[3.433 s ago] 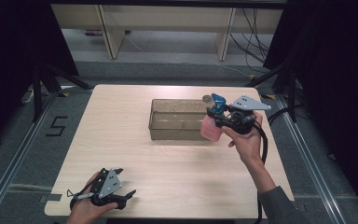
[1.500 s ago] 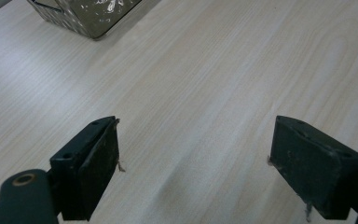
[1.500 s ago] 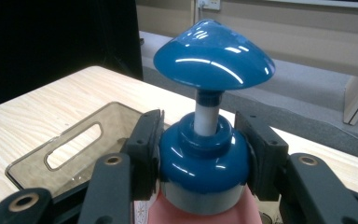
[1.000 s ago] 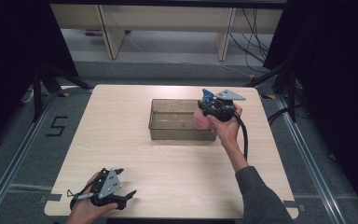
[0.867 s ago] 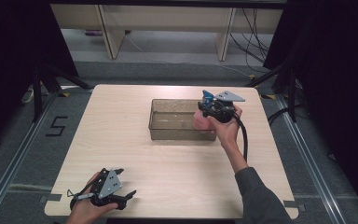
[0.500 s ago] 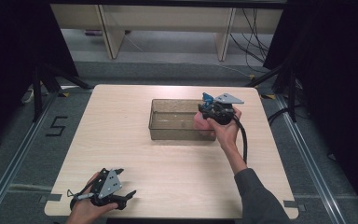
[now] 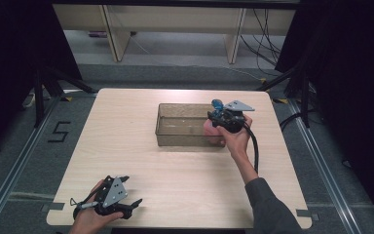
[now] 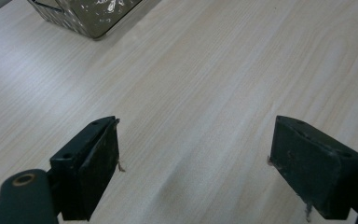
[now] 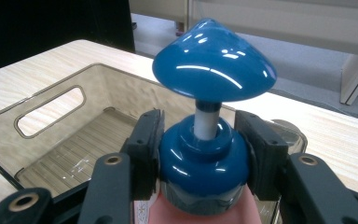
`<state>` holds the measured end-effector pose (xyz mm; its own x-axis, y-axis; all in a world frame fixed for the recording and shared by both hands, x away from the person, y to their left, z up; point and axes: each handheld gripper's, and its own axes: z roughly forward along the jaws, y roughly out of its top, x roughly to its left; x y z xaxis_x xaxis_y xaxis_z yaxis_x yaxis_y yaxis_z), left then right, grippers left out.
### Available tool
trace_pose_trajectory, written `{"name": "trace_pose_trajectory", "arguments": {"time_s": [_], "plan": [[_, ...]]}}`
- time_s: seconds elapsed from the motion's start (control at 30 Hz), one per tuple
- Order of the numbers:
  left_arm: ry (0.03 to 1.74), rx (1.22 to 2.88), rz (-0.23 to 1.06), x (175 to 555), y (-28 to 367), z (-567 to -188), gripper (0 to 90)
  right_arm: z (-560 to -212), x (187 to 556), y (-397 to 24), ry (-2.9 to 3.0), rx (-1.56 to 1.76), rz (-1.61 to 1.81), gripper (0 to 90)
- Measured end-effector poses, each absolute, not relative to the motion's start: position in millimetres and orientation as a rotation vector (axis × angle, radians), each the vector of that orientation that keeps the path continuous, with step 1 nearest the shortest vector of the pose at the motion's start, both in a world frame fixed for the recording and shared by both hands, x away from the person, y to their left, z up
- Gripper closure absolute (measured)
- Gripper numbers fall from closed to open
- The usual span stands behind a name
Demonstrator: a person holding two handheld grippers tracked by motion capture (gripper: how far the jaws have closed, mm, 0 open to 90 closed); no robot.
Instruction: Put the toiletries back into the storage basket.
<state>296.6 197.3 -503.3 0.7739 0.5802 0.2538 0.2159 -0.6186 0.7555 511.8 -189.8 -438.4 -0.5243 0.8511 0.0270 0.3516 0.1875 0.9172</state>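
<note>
At the near left corner of the wooden table (image 7: 141, 161), the left gripper (image 7: 131, 204) rests low in the person's hand, its jaws spread wide with only bare tabletop between them. Farther right, the right gripper (image 9: 200, 154) is clamped on the blue collar of a pink pump bottle (image 9: 205, 158), held upright at the right end of the clear plastic bin (image 7: 175, 134).

The one mark I can read is a black figure "5" (image 7: 58, 131), set out in dark tape strips on the grey floor (image 7: 9, 161) just left of the counter (image 7: 126, 146). A faint printed pattern shows on the pump bottle (image 9: 205, 158), too small for me to read.
</note>
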Motion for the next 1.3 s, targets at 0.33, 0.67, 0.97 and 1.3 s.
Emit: {"name": "trace_pose_trajectory", "arguments": {"time_s": [0.33, 0.67, 0.97, 1.3], "plan": [[0.592, 2.212, 0.642, 296.6, 197.0, -503.7, 15.1, -440.6, 510.7, -191.0, 1.959, 1.108, 1.309, 53.7], [0.588, 2.216, 0.642, 296.6, 196.9, -503.8, 15.1, -443.1, 508.4, -191.4, 1.983, 1.112, 1.294, 53.5], [0.581, 2.229, 0.625, 296.7, 197.2, -503.3, 15.0, -438.8, 506.1, -193.2, 1.926, 1.165, 1.409, 36.7], [0.583, 2.225, 0.622, 296.8, 197.0, -503.6, 15.1, -432.7, 500.9, -198.8, 1.895, 1.184, 1.417, 30.4]]}}
